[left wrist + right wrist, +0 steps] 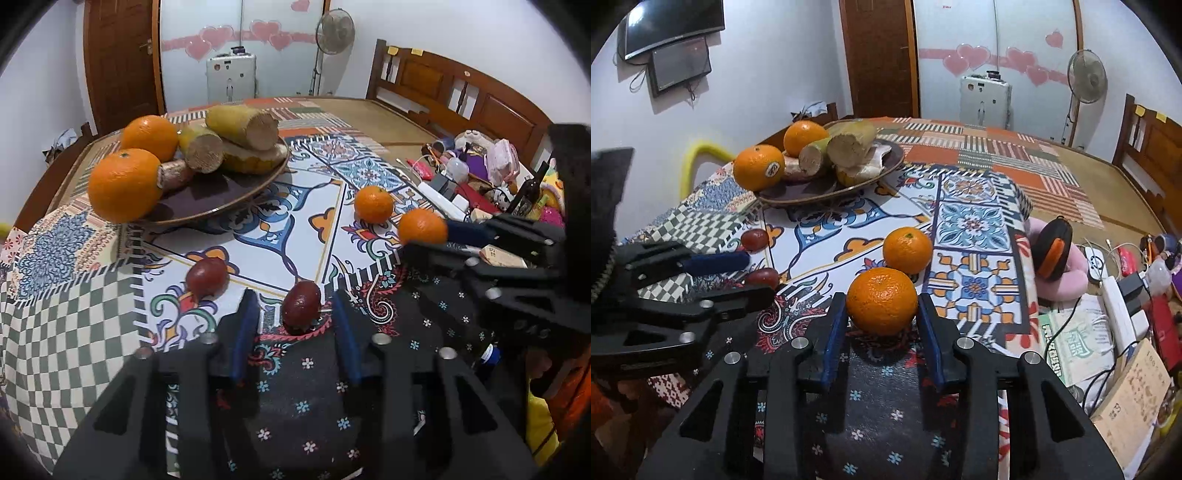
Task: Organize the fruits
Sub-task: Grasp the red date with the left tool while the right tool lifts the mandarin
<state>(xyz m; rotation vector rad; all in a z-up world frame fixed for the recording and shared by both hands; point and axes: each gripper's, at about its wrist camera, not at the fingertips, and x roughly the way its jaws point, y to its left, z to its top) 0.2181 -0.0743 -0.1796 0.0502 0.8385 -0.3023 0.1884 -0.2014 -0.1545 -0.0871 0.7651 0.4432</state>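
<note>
So, left gripper (pixel 295 306): jaws wide, red fruit (pixel 301 306) between, untouched, well short of the plate (pixel 221 199)
Right gripper (pixel 882 310): jaws around near orange (pixel 882 300), contact unclear
Plate: oranges, bamboo shoots

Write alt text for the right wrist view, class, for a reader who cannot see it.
The right gripper brackets an orange on a patterned tablecloth, its blue-padded fingers open on either side of it. A second orange sits just beyond, and farther back a brown plate holds two more oranges and cut yellowish stalks. The left gripper reaches in beside two small red fruits.
</note>
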